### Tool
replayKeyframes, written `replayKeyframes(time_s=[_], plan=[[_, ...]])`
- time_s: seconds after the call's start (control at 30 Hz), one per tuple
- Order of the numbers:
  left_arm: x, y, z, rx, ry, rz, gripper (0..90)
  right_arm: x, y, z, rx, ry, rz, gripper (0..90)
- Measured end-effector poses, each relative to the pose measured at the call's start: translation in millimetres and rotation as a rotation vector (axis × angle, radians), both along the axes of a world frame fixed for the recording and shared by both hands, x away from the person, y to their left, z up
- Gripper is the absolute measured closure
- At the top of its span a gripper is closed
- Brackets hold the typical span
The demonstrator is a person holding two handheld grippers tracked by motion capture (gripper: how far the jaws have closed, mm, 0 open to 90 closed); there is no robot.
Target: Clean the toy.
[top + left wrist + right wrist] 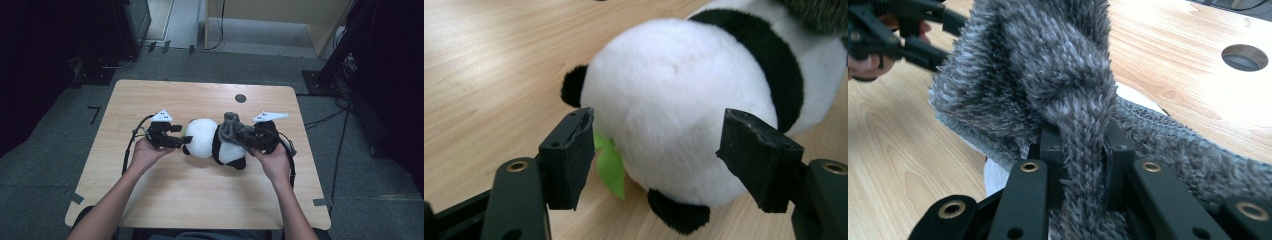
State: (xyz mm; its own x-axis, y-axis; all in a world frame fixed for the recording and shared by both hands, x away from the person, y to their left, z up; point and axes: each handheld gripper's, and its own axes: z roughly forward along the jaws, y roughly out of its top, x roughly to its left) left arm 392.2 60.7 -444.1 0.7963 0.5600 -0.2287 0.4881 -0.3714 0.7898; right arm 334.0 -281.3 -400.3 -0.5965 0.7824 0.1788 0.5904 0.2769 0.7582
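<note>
A black-and-white plush panda (202,139) lies on its side in the middle of the wooden table (200,200). A grey fuzzy cloth (234,128) is draped over its right end. My right gripper (256,138) is shut on a fold of that cloth (1048,65), with the pile bunched between the jaws (1083,165). My left gripper (184,138) stands open at the panda's left end. In the left gripper view the pads (569,155) flank the round white part (674,90) without pressing it. A green felt leaf (611,167) pokes out beside the left pad.
A round cable hole (240,98) sits in the tabletop behind the panda, also seen in the right gripper view (1244,57). Bare wood lies in front of the toy. Dark stands and cables crowd the floor around the table.
</note>
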Motion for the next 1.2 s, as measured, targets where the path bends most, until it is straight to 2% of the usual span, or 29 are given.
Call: replayKeyframes(time_s=[0.07, 0.13, 0.23, 0.27, 0.33, 0.4, 0.43, 0.57, 0.67, 0.77, 0.97, 1.07, 1.17, 1.2], plan=[[5.8, -0.1, 2.6, -0.024, -0.003, -0.012, 31.2, 0.3, -0.6, -0.1, 0.004, 0.004, 0.005, 77.5], [12.3, -2.1, 1.8, -0.028, 0.002, -0.029, 31.4, 1.0, -1.6, -0.3, 0.006, 0.002, 0.01, 77.5], [22.2, -7.2, -4.1, -0.026, 0.043, -0.073, 32.3, 2.1, -2.7, -0.9, 0.011, -0.001, 0.023, 77.5], [24.2, -9.2, -6.2, -0.021, 0.045, -0.083, 32.5, 2.4, -3.2, -1.2, 0.013, 0.0, 0.027, 77.5], [26.5, -10.5, -10.0, -0.037, 0.034, -0.106, 32.6, 3.2, -4.3, -1.9, 0.018, 0.004, 0.033, 77.4], [29.0, -10.1, -14.3, -0.048, 0.042, -0.123, 31.9, 4.6, -5.8, -2.8, 0.024, 0.005, 0.047, 77.2], [30.0, -10.4, -16.7, -0.05, 0.051, -0.122, 30.1, 5.5, -6.6, -3.4, 0.028, 0.006, 0.054, 77.2], [33.9, -14.6, -22.7, -0.008, 0.079, -0.129, 14.5, 8.8, -7.6, -5.5, 0.045, 0.017, 0.077, 77.1], [33.9, -17.7, -23.9, -0.001, 0.055, -0.163, 10.5, 10.8, -6.6, -6.7, 0.039, 0.014, 0.09, 76.9], [34.8, -20.2, -26.3, -0.01, 0.058, -0.194, 10.5, 15.1, -8.1, -8.1, 0.041, 0.012, 0.1, 76.8], [31.6, -24.2, -29.6, 0.015, 0.023, -0.225, 8.2, 22.1, -6.7, -12.2, 0.064, 0.023, 0.121, 76.9], [30.0, -29.0, -33.2, 0.033, 0.012, -0.23, 2.8, 24.8, -5.0, -14.4, 0.079, 0.027, 0.122, 76.9], [29.7, -31.2, -34.8, 0.024, 0.017, -0.243, 3.0, 28.2, -5.2, -16.6, 0.092, 0.016, 0.115, 76.9], [29.2, -30.9, -34.9, 0.014, 0.02, -0.25, 6.5, 28.9, -5.5, -16.9, 0.096, 0.016, 0.113, 77.0]])
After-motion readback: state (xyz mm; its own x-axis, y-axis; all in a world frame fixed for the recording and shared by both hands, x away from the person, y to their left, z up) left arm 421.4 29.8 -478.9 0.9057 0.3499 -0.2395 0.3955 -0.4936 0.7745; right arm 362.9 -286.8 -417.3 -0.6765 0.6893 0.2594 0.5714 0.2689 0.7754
